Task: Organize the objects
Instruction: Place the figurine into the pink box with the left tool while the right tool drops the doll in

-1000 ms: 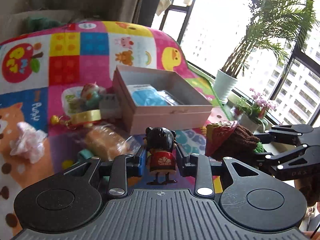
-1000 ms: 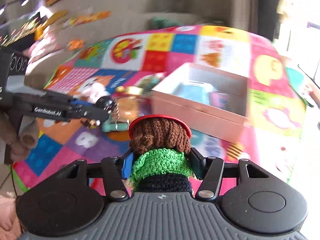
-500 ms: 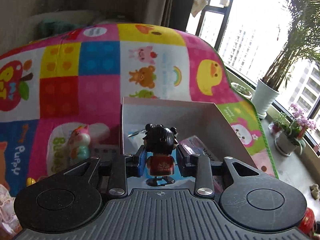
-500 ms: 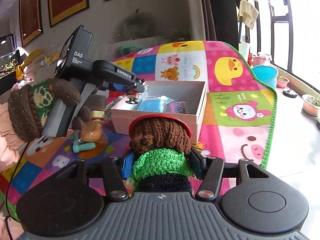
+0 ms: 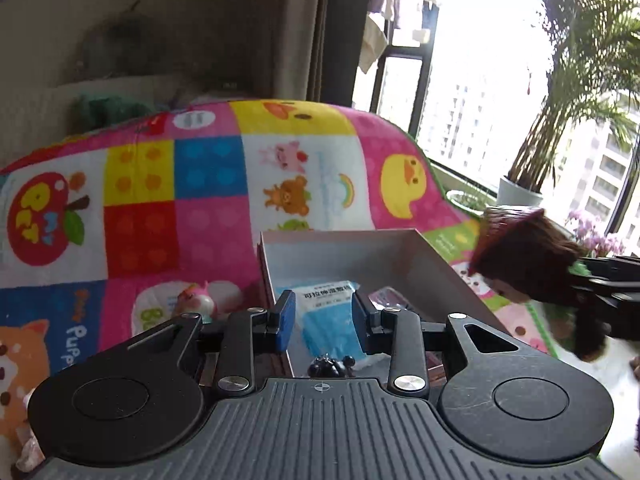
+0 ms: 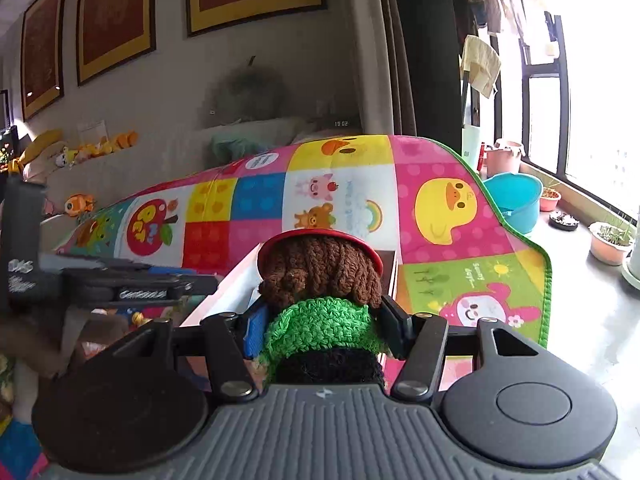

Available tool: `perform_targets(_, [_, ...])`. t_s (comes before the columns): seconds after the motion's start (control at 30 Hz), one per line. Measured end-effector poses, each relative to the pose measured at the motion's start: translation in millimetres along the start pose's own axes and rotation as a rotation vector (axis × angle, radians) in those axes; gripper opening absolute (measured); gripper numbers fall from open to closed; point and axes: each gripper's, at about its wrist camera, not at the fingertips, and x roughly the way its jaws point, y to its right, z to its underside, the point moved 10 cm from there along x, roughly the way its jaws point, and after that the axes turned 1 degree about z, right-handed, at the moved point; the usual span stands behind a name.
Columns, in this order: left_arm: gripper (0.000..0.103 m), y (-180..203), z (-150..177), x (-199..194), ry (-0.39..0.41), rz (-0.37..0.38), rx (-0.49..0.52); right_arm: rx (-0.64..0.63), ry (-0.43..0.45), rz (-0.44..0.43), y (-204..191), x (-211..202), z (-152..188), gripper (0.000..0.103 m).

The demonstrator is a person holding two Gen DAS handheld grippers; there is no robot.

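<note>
From the left wrist camera, the left gripper (image 5: 323, 320) hangs over the near end of a pink box (image 5: 452, 276) with its jaws spread apart and nothing between the blue pads (image 5: 286, 320). Just below the gap, inside the box, the black-haired top of a small figurine (image 5: 331, 365) pokes up at the edge of the gripper body, lying against a blue packet (image 5: 330, 316) printed with white lettering. A second, darker packet (image 5: 390, 296) lies to the right of the blue one. The box sits on a bright patchwork play mat (image 5: 200, 184) with ducks, bears and an apple on it. Left of the box, on the mat, a little pink-and-white toy (image 5: 196, 302) stands near the gripper's left finger. Off to the right, beside the box, the crocheted doll (image 5: 528, 264) with brown yarn hair is carried in from the side, a potted palm (image 5: 520, 196) by the window behind it.

From the right wrist camera, the right gripper (image 6: 322, 324) is clamped snugly on the crocheted doll (image 6: 320, 292), squeezing its green knitted collar, with the red-rimmed brown head sticking up above the jaws. Past the doll the pink box (image 6: 236, 288) rim shows, on the same mat (image 6: 440, 200). The left gripper (image 6: 160, 284) reaches in from the left, over the box's left edge. A turquoise basin (image 6: 514, 200) sits on the floor far right.
</note>
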Motion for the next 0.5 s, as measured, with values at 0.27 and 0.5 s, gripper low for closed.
perform_targets(0.27, [0.036, -23, 47, -47, -0.02, 0.069, -0.102, 0.0, -0.197, 0.057, -15, 129, 8, 0.057])
perform_targets(0.5, [0.035, -54, 82, -70, -0.049, 0.029, -0.156, 0.036, -0.327, 0.115, -6, 157, 33, 0.056])
